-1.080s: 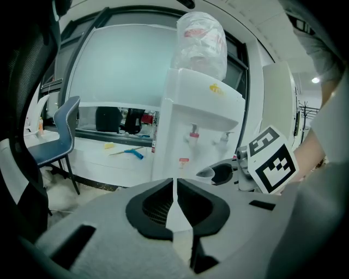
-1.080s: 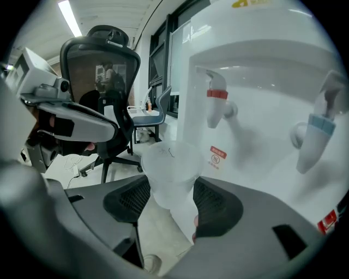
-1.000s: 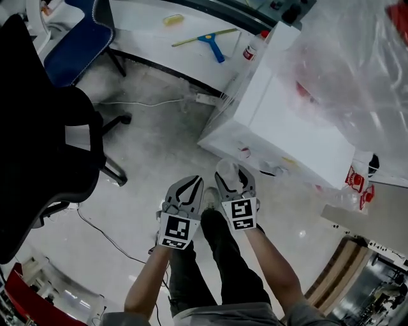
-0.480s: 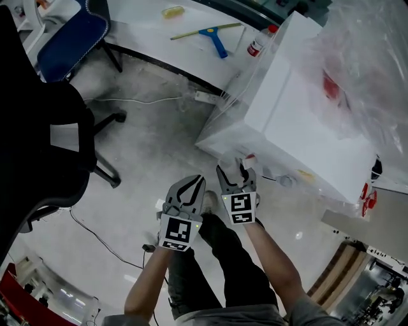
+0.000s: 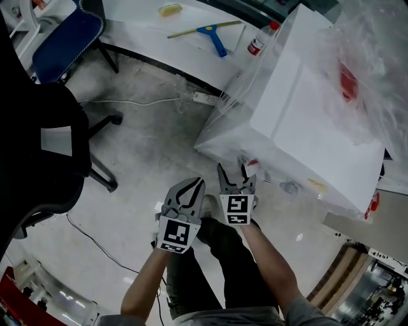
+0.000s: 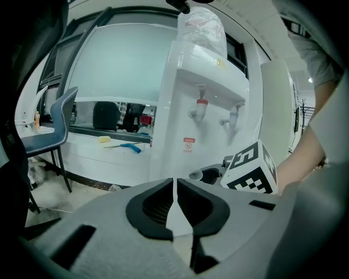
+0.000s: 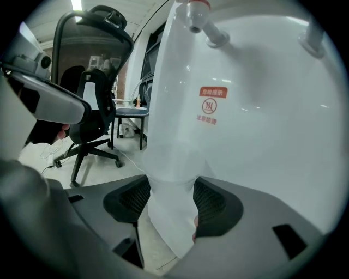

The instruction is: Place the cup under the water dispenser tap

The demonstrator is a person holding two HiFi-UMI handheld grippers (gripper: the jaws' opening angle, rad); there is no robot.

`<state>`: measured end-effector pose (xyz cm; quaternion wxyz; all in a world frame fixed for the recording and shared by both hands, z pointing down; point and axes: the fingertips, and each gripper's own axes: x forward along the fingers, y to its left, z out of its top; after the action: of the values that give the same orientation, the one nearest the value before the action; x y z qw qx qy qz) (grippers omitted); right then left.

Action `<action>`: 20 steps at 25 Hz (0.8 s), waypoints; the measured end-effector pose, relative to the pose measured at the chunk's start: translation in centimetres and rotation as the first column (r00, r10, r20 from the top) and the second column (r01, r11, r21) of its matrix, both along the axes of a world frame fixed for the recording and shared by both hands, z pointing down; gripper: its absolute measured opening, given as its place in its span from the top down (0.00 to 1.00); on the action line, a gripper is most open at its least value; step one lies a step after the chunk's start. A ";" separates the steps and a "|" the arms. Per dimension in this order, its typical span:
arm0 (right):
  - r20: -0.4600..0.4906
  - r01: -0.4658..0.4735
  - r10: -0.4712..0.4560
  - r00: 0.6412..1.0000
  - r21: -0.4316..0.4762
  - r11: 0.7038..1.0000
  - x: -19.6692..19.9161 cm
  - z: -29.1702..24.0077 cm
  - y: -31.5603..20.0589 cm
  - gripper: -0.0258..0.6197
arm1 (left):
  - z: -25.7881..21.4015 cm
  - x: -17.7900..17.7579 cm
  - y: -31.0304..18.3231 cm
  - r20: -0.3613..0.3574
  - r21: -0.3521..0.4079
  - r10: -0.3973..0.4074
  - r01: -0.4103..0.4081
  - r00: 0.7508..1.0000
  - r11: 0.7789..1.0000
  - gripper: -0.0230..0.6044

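My right gripper is shut on a translucent white cup, which fills the gap between its black pads in the right gripper view, cup. It hangs low in front of the white water dispenser, below the taps. The red tap and a second tap show in the left gripper view; the red tap sits high in the right gripper view. My left gripper is beside the right one, shut and holding nothing, left gripper.
A black office chair stands at the left and a blue chair behind it. The white counter carries a blue squeegee, a yellow sponge and a red-capped bottle. Clear plastic covers the dispenser top. A cable lies on the floor.
Both grippers have sunk and drifted a little toward the dispenser's front. The cup stays in the right gripper's hold.
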<state>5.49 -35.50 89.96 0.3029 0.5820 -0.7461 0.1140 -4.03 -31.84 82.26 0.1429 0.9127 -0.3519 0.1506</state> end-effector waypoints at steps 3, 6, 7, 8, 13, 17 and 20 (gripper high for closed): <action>0.001 -0.032 0.032 0.999 0.002 0.999 0.5 0.6 -0.2 0.58 | 0.4 0.1 0.0 -0.002 0.000 0.007 -0.007 1.000 1.000 0.92; 0.011 -0.051 0.051 0.999 0.009 0.999 0.8 0.8 -0.3 0.57 | 0.6 0.1 0.0 -0.002 0.001 0.013 -0.013 1.000 1.000 0.92; 0.013 -0.052 0.052 0.999 0.013 0.999 0.8 0.8 -0.3 0.57 | 0.6 0.0 0.1 -0.001 0.000 0.014 -0.014 1.000 1.000 0.92; 0.016 -0.054 0.054 0.998 0.015 0.998 0.8 0.8 -0.3 0.57 | 0.7 0.0 0.1 0.000 -0.001 0.015 -0.015 1.000 1.000 0.92; 0.022 -0.053 0.053 0.998 0.011 0.999 0.6 0.9 -0.4 0.57 | 1.0 0.0 0.3 -0.002 -0.008 0.016 -0.016 1.000 1.000 0.92; 0.023 -0.065 0.065 0.998 0.005 0.998 0.8 1.1 -0.4 0.54 | 0.9 0.1 0.3 -0.003 -0.004 0.016 -0.016 1.000 1.000 0.92; 0.034 -0.071 0.071 0.997 -0.002 0.997 0.8 1.2 -0.3 0.52 | 0.8 0.0 0.4 -0.005 -0.004 0.013 -0.013 1.000 1.000 0.92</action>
<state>6.30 -35.77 91.16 0.2860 0.6061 -0.7298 0.1348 -3.99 -31.44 83.06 0.1445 0.9151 -0.3452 0.1501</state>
